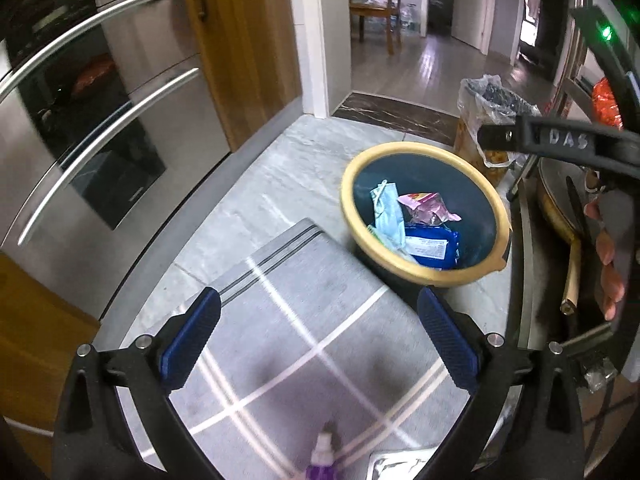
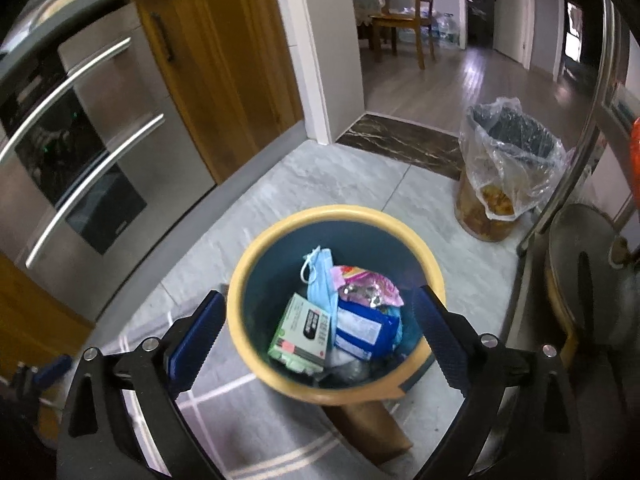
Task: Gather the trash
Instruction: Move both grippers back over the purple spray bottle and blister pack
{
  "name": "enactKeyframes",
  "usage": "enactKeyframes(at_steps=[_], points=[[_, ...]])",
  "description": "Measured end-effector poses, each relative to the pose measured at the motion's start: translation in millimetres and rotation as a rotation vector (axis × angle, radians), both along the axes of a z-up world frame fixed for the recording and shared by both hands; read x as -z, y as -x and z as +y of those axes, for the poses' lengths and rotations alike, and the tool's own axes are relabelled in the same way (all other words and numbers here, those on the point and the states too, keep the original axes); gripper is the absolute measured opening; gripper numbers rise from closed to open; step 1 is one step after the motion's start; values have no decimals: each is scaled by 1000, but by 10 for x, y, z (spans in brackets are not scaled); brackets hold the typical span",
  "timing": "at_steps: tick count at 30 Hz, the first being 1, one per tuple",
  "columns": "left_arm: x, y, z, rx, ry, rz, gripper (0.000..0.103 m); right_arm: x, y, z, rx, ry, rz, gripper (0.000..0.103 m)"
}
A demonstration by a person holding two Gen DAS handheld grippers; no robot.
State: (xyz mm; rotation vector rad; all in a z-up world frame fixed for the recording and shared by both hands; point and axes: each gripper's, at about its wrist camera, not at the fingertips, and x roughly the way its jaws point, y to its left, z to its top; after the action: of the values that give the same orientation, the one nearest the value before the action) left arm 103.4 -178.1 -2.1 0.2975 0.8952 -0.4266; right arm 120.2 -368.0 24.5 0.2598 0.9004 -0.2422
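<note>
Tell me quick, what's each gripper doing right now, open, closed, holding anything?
Left gripper: open, nothing between its fingers, over the grey mat.
Right gripper: open, empty, above the yellow-rimmed bin.

Dim, cool indoor light; brighter doorway (image 2: 420, 20) beyond. Glare streaks on oven (image 1: 100, 120) handles. Heavy fisheye warping, dark corners, slight motion blur.

A purple bottle (image 1: 322, 462) pokes up at the left view's bottom edge, blurred and mostly cut off. Beside it a silvery wrapper (image 1: 396, 466) is cropped too. Under the bin's (image 2: 248, 280) top trash, the lower pieces are dark and unreadable. The print on the green box (image 2: 302, 332) is too small to read.
</note>
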Motion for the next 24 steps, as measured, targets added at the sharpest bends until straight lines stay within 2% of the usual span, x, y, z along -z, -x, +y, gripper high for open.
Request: enactKeyframes(at_steps=[16,24], points=[[-39,643,964,-137,42,22,97,-124,498,713,-158,64,2,95],[105,829,1170,-172,30,32,97,-64,637,852,-168,8,35,95]])
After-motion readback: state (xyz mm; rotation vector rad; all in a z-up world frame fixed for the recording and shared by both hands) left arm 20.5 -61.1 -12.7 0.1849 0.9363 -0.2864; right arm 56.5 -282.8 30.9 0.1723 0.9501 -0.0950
